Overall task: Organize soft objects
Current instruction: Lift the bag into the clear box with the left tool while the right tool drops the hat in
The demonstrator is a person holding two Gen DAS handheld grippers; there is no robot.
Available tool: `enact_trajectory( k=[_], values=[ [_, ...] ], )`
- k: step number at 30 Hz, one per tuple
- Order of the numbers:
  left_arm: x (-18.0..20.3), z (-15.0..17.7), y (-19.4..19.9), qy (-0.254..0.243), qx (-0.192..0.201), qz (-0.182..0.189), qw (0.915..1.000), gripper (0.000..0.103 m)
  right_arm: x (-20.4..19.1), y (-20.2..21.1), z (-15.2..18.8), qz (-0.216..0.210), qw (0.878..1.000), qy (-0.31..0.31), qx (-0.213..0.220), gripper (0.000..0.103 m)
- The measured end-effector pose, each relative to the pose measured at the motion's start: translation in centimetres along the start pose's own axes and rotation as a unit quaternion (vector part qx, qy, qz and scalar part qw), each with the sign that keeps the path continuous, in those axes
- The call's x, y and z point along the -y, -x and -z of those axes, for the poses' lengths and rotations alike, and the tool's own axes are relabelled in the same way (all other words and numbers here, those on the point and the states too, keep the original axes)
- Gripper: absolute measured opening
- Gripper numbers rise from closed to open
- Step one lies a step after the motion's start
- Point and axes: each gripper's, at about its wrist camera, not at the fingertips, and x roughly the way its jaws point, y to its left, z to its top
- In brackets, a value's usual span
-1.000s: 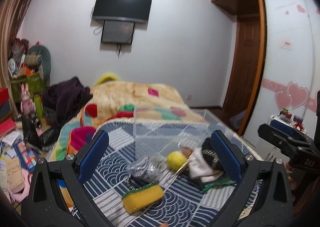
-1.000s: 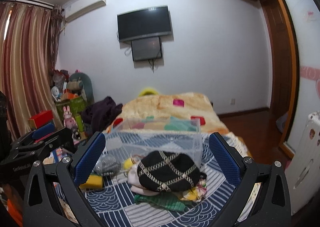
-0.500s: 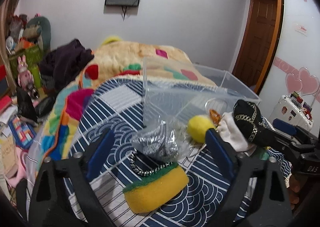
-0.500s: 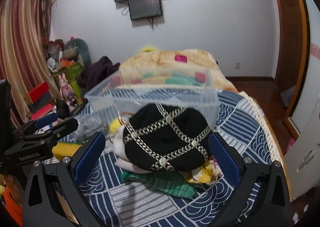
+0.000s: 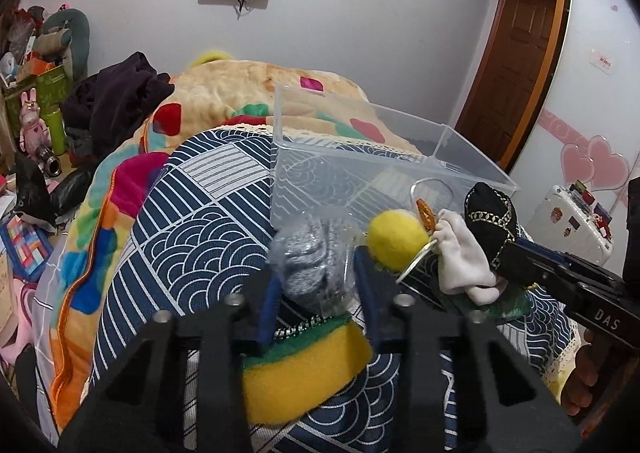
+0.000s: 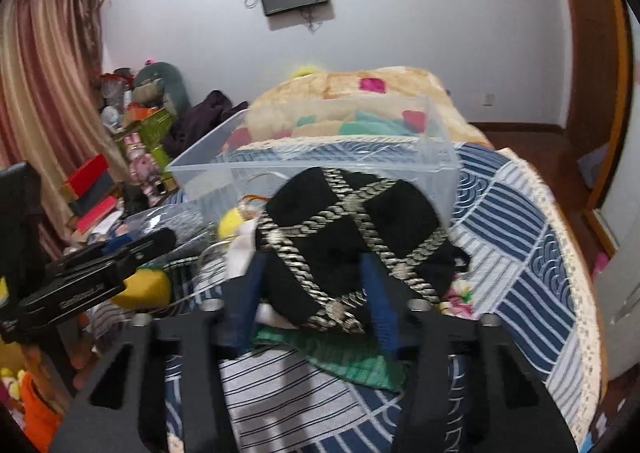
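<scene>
A clear plastic bin point(image 5: 360, 157) stands on the bed, also in the right wrist view point(image 6: 436, 157). In front of it lies a pile of soft things. My left gripper point(image 5: 316, 285) is shut on a silver scrubber in a clear bag point(image 5: 312, 265), above a yellow and green sponge point(image 5: 304, 365). A yellow ball point(image 5: 394, 237) and a white cloth point(image 5: 464, 257) lie to its right. My right gripper point(image 6: 312, 289) is shut on a black cap with silver chain trim point(image 6: 352, 241), which lies over a green cloth point(image 6: 352, 361).
The bed has a navy and white patterned cover point(image 5: 192, 229) and a colourful blanket point(image 5: 240, 85) behind the bin. Clutter and boxes stand at the left point(image 6: 132, 133). A white suitcase point(image 5: 576, 221) stands at the right, and a wooden door point(image 5: 512, 53) beyond.
Both grippers have moved forward and down to the pile and closed: the left on the bagged silver scrubber, the right on the black cap.
</scene>
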Motion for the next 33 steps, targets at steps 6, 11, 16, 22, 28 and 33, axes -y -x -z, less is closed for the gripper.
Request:
enact_trajectory(
  k=[6,11,16,22,28,33],
  values=[
    [0.2,-0.5,1.3,0.004,0.017,0.014,0.9998,0.021,-0.4,0.4,-0.4,-0.004,1.0,0.006,0.017,0.015],
    [0.6,-1.1,3.0,-0.001,0.039,0.018,0.9991,0.019,0.0,1.5,-1.0,-0.008,0.999,-0.006,0.042,0.012],
    [1.0,-1.8,4.7,-0.001,0.061,0.028,0.9977,0.019,0.0,3.3,-1.6,-0.006,0.997,-0.013,0.074,0.011],
    [1.7,-3.5,6.6,-0.013,0.093,0.031,0.9951,0.019,0.1,5.5,-3.0,-0.001,0.993,-0.018,0.117,0.01],
    [2.1,-5.4,7.0,-0.025,0.115,0.027,0.9927,0.019,0.0,5.9,-4.8,0.002,0.99,-0.009,0.138,0.009],
    [2.2,-6.0,6.0,-0.025,0.105,0.025,0.9939,0.019,0.6,3.9,-4.5,0.014,0.993,-0.025,0.116,0.008]
  ],
)
